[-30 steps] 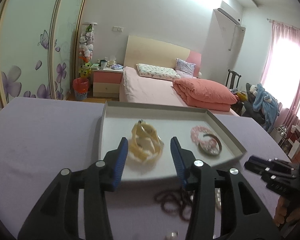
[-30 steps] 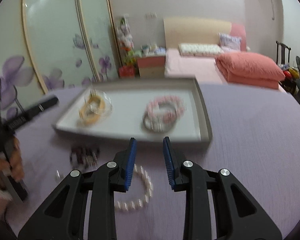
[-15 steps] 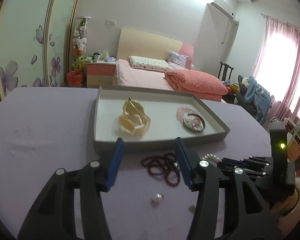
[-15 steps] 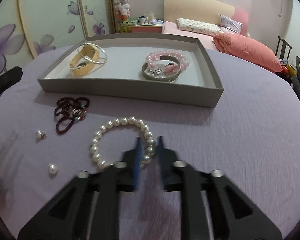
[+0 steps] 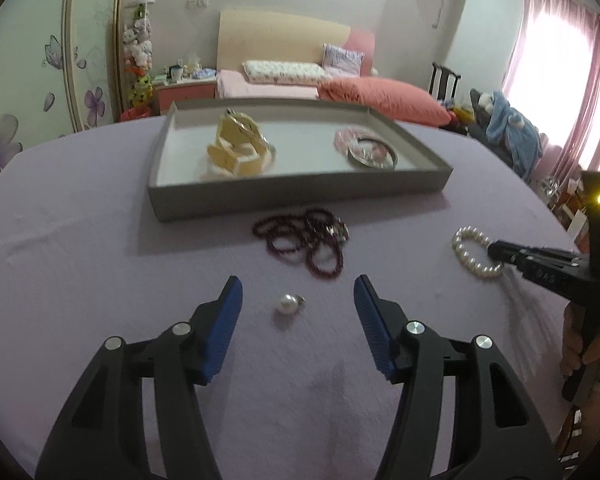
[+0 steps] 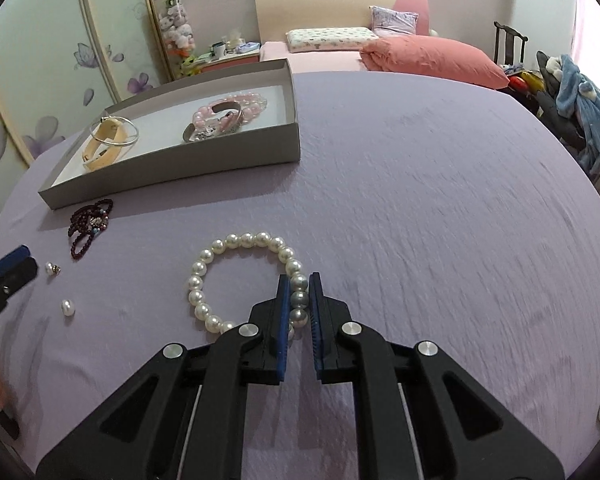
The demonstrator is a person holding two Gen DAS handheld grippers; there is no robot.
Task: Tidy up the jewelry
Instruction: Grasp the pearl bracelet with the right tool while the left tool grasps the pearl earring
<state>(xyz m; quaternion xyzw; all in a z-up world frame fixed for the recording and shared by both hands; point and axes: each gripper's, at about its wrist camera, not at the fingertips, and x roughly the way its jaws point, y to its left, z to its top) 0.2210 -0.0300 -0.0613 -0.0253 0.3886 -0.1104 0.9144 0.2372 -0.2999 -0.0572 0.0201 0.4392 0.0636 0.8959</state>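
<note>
Lilac cloth point(image 6: 420, 184) covers the whole table. Grey cardboard tray point(image 6: 204, 160) sits at 11 o'clock in the right wrist view and at 12 o'clock in the left wrist view; inside it lie a cream band with a thin silver hoop point(image 6: 108, 142) and a pink bead bracelet with a metal bangle point(image 6: 224, 116). Outside the tray, just beside its near wall, lies a tangle of dark red beads point(image 5: 304, 236).

At 6 o'clock, the right gripper point(image 6: 299, 286) has its 2 blue pads clamped together on the white pearl bracelet point(image 6: 236, 240), pinching 1 side of the loop against the cloth. The left gripper point(image 5: 298, 294) stands apart, empty, with 1 loose pearl point(image 5: 287, 304) on the cloth between its fingers. A second loose pearl point(image 6: 67, 307) lies at 9 o'clock in the right wrist view.
</note>
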